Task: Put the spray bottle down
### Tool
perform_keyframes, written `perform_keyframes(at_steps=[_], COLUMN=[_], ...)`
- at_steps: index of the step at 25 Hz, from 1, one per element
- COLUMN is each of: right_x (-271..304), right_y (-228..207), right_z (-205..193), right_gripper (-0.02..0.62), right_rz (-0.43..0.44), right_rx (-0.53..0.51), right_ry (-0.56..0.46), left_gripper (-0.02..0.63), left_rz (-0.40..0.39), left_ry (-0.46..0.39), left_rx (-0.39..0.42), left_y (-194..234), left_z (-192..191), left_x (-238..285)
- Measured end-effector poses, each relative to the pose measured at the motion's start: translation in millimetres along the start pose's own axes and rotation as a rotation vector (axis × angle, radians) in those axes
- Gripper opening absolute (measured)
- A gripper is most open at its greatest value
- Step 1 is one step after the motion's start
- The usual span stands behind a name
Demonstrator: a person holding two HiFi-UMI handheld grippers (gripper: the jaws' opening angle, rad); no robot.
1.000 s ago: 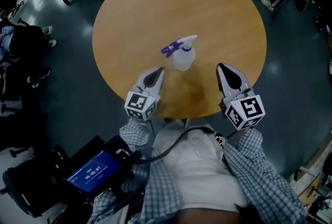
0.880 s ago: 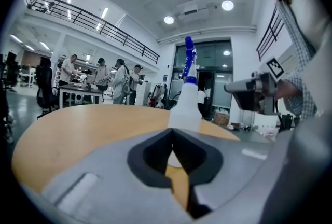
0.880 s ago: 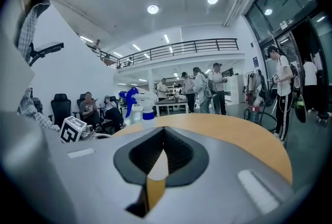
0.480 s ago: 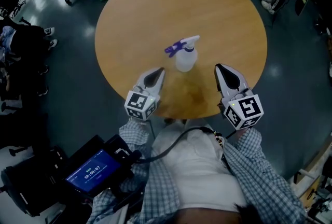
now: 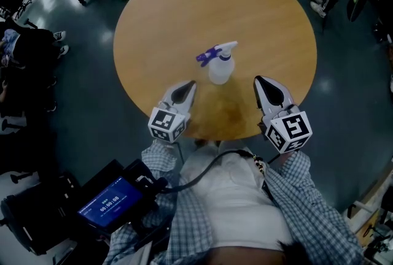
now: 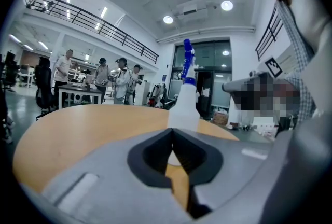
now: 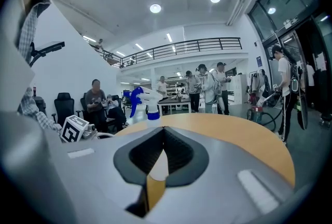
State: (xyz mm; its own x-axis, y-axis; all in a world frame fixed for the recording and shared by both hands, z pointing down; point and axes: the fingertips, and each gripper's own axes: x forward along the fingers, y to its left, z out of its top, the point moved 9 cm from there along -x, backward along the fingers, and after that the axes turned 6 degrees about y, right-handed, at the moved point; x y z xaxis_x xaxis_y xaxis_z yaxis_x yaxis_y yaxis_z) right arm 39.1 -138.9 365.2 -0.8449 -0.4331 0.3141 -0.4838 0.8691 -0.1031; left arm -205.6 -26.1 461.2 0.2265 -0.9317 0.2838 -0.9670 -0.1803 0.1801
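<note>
One spray bottle (image 5: 219,67), whitish body, purple trigger head, upright

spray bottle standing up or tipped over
Upright: the spray bottle stands on its base on the table, trigger head on top.

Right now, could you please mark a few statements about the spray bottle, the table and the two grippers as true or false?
1. The spray bottle stands upright on the round table. True.
2. The left gripper holds the bottle. False: its jaws are shut on nothing, clear of the bottle.
3. The right gripper has its jaws together. True.
4. The bottle stands at the table's far edge. False: it stands near the middle.
</note>
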Motion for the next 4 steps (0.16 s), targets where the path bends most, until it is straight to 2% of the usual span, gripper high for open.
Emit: perform_keyframes(at_steps=[4], right_x=[2.4], right_y=[-0.5], right_z=[-0.3], right_gripper=[0.002], right_rz=[0.011], right_rx=[-0.008], right_ry=[0.009], left_gripper=[0.0], left_rz=[0.01], left_ry=[0.005], left_rx=[-0.005], left_y=[-0.7], left_z=[0.0], left_x=[-0.4])
